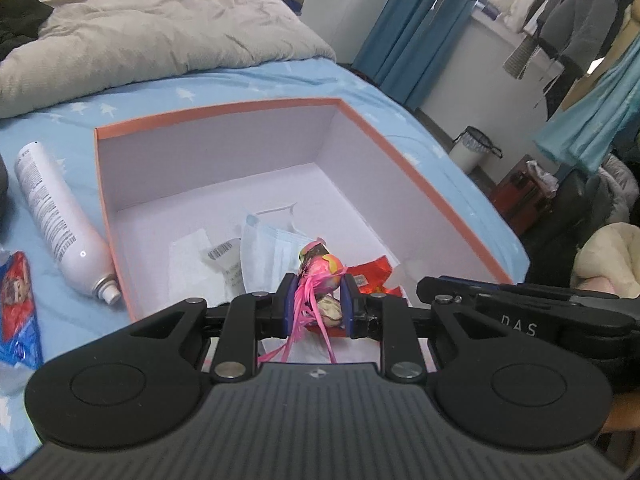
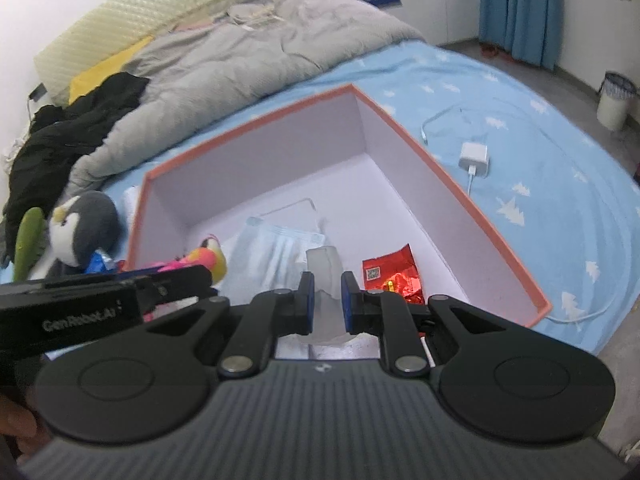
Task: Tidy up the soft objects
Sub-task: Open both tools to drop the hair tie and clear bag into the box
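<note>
— What has the left tool (image 1: pixel 316 300) got hold of?

— A small pink toy bird (image 1: pixel 320 270), pinched between the blue pads (image 1: pixel 289 300), with pink ribbon strands trailing down from it. It hangs over the near edge of the orange box (image 1: pixel 420 168) that sits open on the bed (image 1: pixel 224 84).

— And the right tool (image 2: pixel 325 298)?

— Its jaws are drawn in narrow on a pale, translucent soft piece (image 2: pixel 325 276), which stands up between them, also above the box's near edge. I cannot tell what that piece is.

— What lies in the box?

— A light blue face mask (image 1: pixel 272 248) around the middle of the white floor, a white packet with a barcode (image 1: pixel 212 260) to its left, and a red foil wrapper (image 2: pixel 394 276) towards the right wall.

— Anything outside it?

— Against the box's left wall lies a white spray can (image 1: pixel 60 216), nozzle towards me, and near that a blue and red snack bag (image 1: pixel 20 304). A grey penguin plush (image 2: pixel 80 228) sits just off the box's left corner. On the far side of the box, a white charger (image 2: pixel 474 158) with its cable rests on the blue sheet. A grey duvet (image 2: pixel 240 44) is heaped towards the head of the bed.
</note>
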Tool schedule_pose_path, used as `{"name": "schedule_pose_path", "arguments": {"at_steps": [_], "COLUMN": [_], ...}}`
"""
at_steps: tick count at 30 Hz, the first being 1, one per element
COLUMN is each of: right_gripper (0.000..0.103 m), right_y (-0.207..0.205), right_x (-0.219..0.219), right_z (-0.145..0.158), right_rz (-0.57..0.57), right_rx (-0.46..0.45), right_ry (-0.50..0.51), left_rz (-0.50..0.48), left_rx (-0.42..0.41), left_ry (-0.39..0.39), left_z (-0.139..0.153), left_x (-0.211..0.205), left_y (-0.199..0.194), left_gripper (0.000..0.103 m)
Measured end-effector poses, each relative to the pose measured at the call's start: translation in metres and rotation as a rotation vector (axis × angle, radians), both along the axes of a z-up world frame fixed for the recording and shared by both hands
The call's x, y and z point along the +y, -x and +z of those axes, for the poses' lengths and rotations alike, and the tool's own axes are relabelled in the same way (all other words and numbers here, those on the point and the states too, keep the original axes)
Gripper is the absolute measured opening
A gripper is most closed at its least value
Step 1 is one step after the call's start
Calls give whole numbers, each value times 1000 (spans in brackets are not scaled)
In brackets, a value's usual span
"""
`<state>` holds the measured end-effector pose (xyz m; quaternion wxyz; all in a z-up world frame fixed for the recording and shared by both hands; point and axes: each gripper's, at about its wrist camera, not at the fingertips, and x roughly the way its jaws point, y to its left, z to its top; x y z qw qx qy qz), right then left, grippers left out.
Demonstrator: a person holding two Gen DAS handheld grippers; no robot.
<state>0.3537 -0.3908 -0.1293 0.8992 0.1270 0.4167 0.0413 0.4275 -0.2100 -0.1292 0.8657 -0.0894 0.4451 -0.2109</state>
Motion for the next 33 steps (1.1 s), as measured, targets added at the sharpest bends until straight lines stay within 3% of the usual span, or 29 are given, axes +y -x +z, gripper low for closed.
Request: {"name": "schedule_pose_path", "arguments": {"at_steps": [4, 8, 9, 11, 12, 16, 25, 33], "right_gripper": [20, 21, 23, 32, 37, 37, 37, 37], "right_y": [-12, -18, -19, -22, -22, -18, 14, 70], "right_x": [-4, -6, -7, -8, -9, -9, -5, 14], "right_z": [-11, -18, -20, -21, -21, -16, 9, 39], "right_rz": [1, -11, -7, 2, 5, 16, 14, 42], "right_rx": [18, 31, 37, 45, 43, 23, -33, -95], "right_ry": [0, 18, 16, 19, 24, 26, 8, 4], "left_rz": [-17, -10, -14, -21, -10, -12, 4, 37], "left_rx": [-17, 16, 29, 61, 73, 49, -30, -112], "left_ry": [-17, -25, -27, -27, -27, -33, -34, -20], "left_z": [-7, -15, -18, -24, -26, -22, 18, 63], "left_x": [-4, -8, -8, -8, -7, -5, 8, 32], "left_y": [-10, -17, -19, -24, -24, -20, 22, 97], "left_gripper": [27, 28, 29, 41, 41, 41, 41, 41]}}
